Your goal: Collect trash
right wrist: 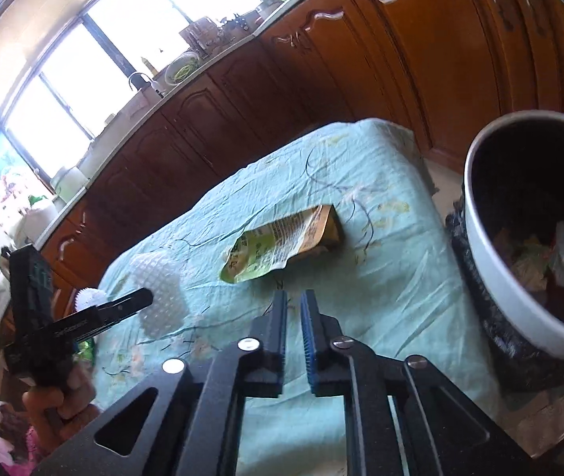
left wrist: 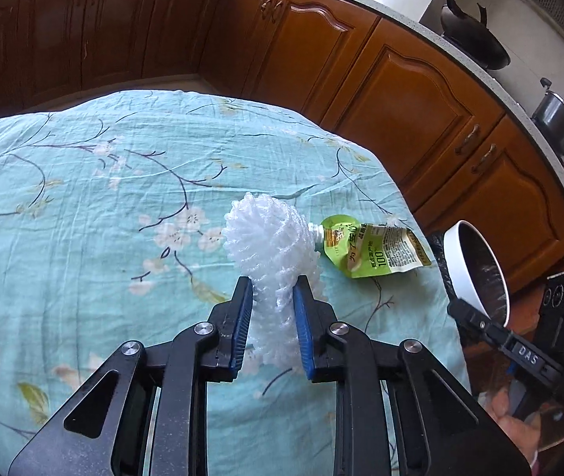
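White foam netting sits pinched between the blue pads of my left claw: the jaws have closed onto its lower, narrower end, and the rounded top bulges up past my fingertips, lifted just above the teal flowered tablecloth. From my right wrist view the same netting shows at the far left with one black finger across it, and my left hand wraps the grip below.

My right claw is nearly closed, a thin gap left between its pads, and it holds nothing. It hovers over the cloth, pointing toward the green and yellow drink pouch, which lies flat just beyond its tips, not touching them. In the left view that pouch lies just right of the netting, its white spout against the foam.

Off the table's right edge stands the white-rimmed trash bin, with crumpled wrappers inside.
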Demonstrator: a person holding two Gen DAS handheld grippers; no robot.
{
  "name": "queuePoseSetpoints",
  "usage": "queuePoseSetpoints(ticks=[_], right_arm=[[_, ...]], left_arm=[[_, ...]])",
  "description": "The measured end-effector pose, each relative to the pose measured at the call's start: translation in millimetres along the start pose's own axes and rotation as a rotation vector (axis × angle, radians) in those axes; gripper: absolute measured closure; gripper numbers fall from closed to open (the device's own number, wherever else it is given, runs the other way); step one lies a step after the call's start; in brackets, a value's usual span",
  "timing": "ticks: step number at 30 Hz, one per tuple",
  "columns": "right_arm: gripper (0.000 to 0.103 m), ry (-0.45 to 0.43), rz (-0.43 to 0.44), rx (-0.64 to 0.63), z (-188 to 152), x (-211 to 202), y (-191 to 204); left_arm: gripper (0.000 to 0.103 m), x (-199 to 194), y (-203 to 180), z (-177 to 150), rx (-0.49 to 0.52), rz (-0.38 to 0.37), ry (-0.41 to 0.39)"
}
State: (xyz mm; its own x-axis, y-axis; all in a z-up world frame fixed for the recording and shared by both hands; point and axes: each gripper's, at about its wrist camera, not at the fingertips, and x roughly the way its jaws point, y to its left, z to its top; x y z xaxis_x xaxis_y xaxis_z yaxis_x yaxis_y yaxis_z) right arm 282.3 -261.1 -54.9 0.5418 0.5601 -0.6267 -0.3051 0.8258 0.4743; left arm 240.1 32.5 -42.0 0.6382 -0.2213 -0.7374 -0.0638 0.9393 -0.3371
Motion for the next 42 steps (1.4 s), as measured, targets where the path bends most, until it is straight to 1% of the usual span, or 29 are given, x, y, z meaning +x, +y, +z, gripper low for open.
queuePoseSetpoints(ticks=[1,2,4,6,8,9,11,13,15,16,17,18,20,21,24,26,28,31,35,38,42], right_arm=[[0.063,0.002,-0.022,-0.059,8,2,6],[0.048,0.003,-0.043,-0.124,17,6,13],[0.040,0.029,-0.086,-0.308,33,17,33],[0.040,0.081,-0.084,-0.449,45,32,49],[0.040,0.130,-0.065,-0.555,52,49,61],[0.041,0.161,-0.068,-0.610,54,60,66],[0.041,0.223,-0.108,-0.716,53,79,71],[0.041,0.280,-0.138,-0.800,48,98,67],[0.046,0.330,-0.148,-0.833,40,109,63],[0.058,0.347,-0.137,-0.833,37,112,63],[0.067,0.356,-0.123,-0.822,36,111,61],[0.073,0.349,-0.129,-0.815,35,108,62],[0.095,0.345,-0.111,-0.763,34,98,64],[0.098,0.346,-0.096,-0.722,34,94,64],[0.099,0.336,-0.098,-0.626,26,81,64],[0.100,0.336,-0.049,-0.522,21,69,60],[0.100,0.318,-0.018,-0.440,13,55,55],[0.100,0.260,-0.008,-0.345,-2,33,45],[0.100,0.168,0.000,-0.198,-13,4,22],[0.100,0.100,-0.007,-0.136,-18,-16,13],[0.100,0.037,-0.017,-0.100,-25,-42,8]], left_arm=[[0.083,-4,1,-3,-0.003,0.001,-0.002],[0.083,-8,1,-5,-0.001,0.003,-0.004],[0.083,-15,4,-8,0.002,0.008,-0.011],[0.083,-18,7,-10,-0.008,0.015,-0.015],[0.083,-19,12,-13,-0.030,0.010,-0.009],[0.083,-19,14,-15,-0.037,0.006,-0.003],[0.083,-18,15,-19,-0.041,0.004,0.009],[0.083,-19,15,-22,-0.042,0.006,0.013],[0.083,-20,15,-24,-0.044,0.002,0.015],[0.083,-20,15,-25,-0.045,0.001,0.022],[0.083,-21,15,-25,-0.045,0.002,0.023],[0.083,-20,15,-25,-0.047,0.000,0.026],[0.083,-19,15,-26,-0.052,-0.006,0.029],[0.083,-18,15,-26,-0.053,-0.007,0.032],[0.083,-17,9,-26,-0.045,-0.023,0.040],[0.083,-18,3,-25,-0.030,-0.036,0.036],[0.083,-21,-3,-25,-0.014,-0.057,0.032],[0.083,-25,-14,-26,0.015,-0.070,0.024],[0.083,-25,-30,-28,0.056,-0.076,0.021],[0.083,-22,-43,-31,0.086,-0.082,0.025],[0.083,-20,-66,-35,0.131,-0.091,0.027]])
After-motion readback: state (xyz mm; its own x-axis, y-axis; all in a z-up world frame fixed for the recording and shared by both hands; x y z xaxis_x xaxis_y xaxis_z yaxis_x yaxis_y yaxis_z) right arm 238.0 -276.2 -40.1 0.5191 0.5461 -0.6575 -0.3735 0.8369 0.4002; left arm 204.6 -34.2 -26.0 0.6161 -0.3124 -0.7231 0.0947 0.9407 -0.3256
